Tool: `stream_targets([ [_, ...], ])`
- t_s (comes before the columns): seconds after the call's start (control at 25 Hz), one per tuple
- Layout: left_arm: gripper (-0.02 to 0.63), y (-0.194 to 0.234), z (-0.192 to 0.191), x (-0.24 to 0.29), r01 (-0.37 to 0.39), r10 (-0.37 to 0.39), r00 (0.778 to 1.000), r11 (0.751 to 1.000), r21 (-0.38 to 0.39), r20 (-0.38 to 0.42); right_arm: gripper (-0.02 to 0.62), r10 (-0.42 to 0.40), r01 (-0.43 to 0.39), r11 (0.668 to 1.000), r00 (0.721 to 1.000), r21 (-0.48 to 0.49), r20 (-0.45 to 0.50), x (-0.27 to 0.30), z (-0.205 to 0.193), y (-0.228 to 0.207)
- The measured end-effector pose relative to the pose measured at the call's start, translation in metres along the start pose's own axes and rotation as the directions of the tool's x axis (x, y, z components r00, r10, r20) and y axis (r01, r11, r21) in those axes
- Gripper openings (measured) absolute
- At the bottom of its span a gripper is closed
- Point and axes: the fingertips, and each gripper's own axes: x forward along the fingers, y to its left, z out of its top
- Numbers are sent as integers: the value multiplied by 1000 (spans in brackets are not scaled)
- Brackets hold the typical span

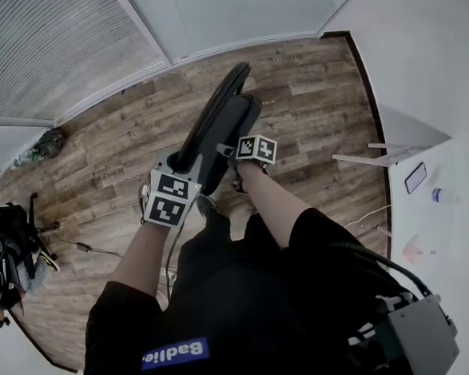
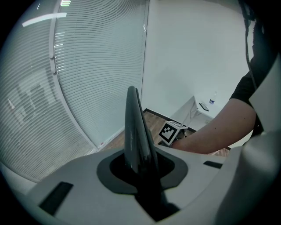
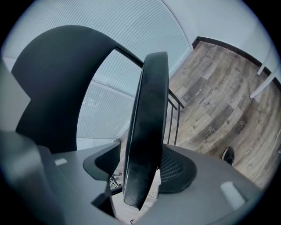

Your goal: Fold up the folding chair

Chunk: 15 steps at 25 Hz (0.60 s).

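Black folding chair (image 1: 218, 124) stands upright on the wooden floor (image 1: 316, 97) before the person. Left tool (image 2: 140, 165) is clamped on its thin backrest (image 2: 132, 123). Right tool (image 3: 141, 176) is closed on the padded seat (image 3: 147, 127) edge.

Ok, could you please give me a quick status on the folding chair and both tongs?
Left tongs clamped on backrest. Seat edge between right tongs, grip unclear. Chair looks nearly folded. White table legs stand apart, to the right.
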Motion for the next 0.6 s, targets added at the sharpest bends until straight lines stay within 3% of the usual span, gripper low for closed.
stream_targets([
  [0.6,77,16,2,-8,10,-10,1000,1000,-22,1,247,-34,34,999,999,-30,-12,25,8,49],
])
